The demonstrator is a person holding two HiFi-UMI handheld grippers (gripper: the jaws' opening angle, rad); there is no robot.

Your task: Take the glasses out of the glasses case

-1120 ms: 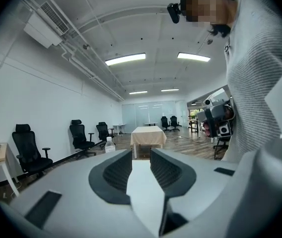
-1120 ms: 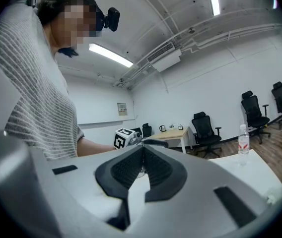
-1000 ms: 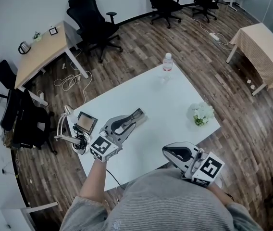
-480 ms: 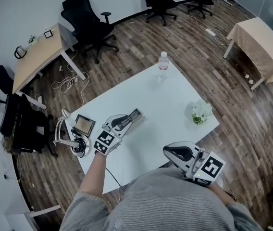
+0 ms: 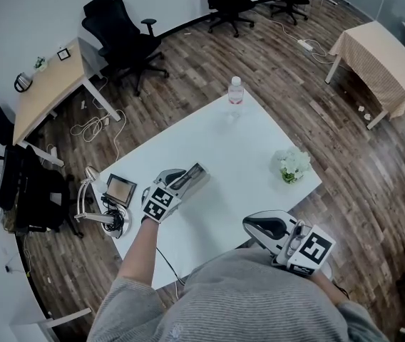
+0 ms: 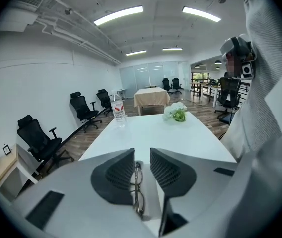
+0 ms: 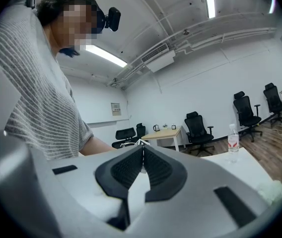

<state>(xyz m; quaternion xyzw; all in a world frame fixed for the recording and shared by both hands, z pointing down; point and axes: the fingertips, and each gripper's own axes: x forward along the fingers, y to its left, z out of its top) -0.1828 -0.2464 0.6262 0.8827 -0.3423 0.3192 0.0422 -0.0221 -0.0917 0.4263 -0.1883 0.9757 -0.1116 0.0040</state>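
1. Left gripper (image 5: 181, 182) was at centre-left of the head view, reaching over the white table (image 5: 245, 141), with its tips at the glasses case (image 5: 200, 173).
2. In the left gripper view the jaws were drawn in to a narrow gap, clenched round the folded glasses (image 6: 138, 192), which lay lengthwise between them on a pale strip. Left pad (image 6: 118, 175) was right against the frame; whether the right pad touched was less clear.
3. The glasses were at the case, not lifted away from it.
4. Right gripper (image 5: 252, 224) was at the lower right of the head view, held close to the person's grey striped top, off the near table edge.
5. In the right gripper view its jaws were pressed together with nothing between them.
6. A water bottle (image 5: 235, 91) stood upright at the far table corner, upper centre of the frame.
7. A bunch of white flowers (image 5: 291, 164) sat near the right table edge, well apart from the case.
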